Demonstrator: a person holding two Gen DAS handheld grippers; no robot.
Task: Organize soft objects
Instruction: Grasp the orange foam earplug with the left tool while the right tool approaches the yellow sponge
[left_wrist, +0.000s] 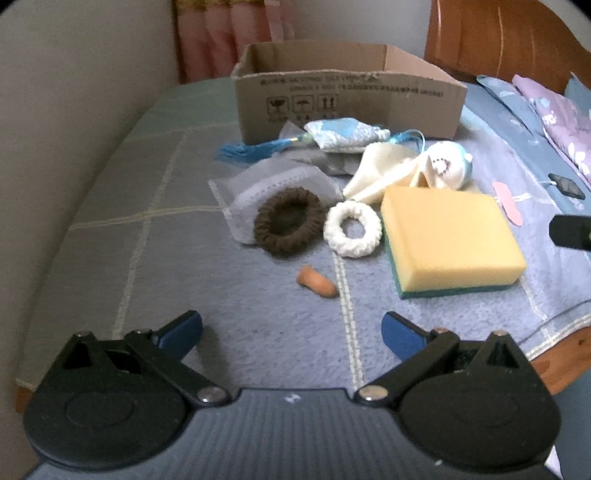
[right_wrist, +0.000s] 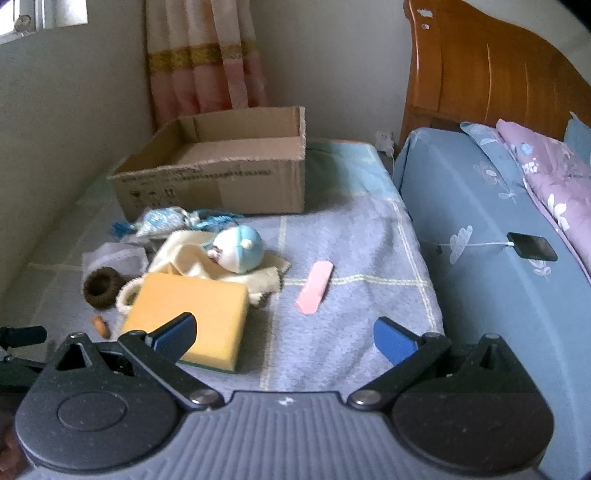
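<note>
1. While both tools hang short of the pile, nothing is in hand: the left gripper (left_wrist: 291, 332) stands with jaws spread wide and empty, and the right gripper (right_wrist: 284, 338) likewise, its left finger overlapping the yellow sponge (right_wrist: 188, 317) in view; contact cannot be confirmed.
2. Soft items lie bunched on the blanket (left_wrist: 258, 332) towards the wall-side edge of the bed, just in front of the cardboard box (left_wrist: 343, 99), which stands open and appears empty at the far edge.
3. Items noted: brown knitted ring (left_wrist: 288, 225), white knitted ring (left_wrist: 352, 229), cream cloth (left_wrist: 380, 173), round plush (right_wrist: 238, 248), tasselled sachet (left_wrist: 343, 134). A pink strip (right_wrist: 316, 282) lies apart, nearer the bed's middle.
4. Judgement: the sponge is nearest the right tool. Advise closing across its short sides, squeezing lightly, lifting clear of the white ring touching it, and releasing low inside the box.
5. Markings: the box's near wall carries a printed line and three handling pictograms; the text is too blurred to read. No brand legible.
</note>
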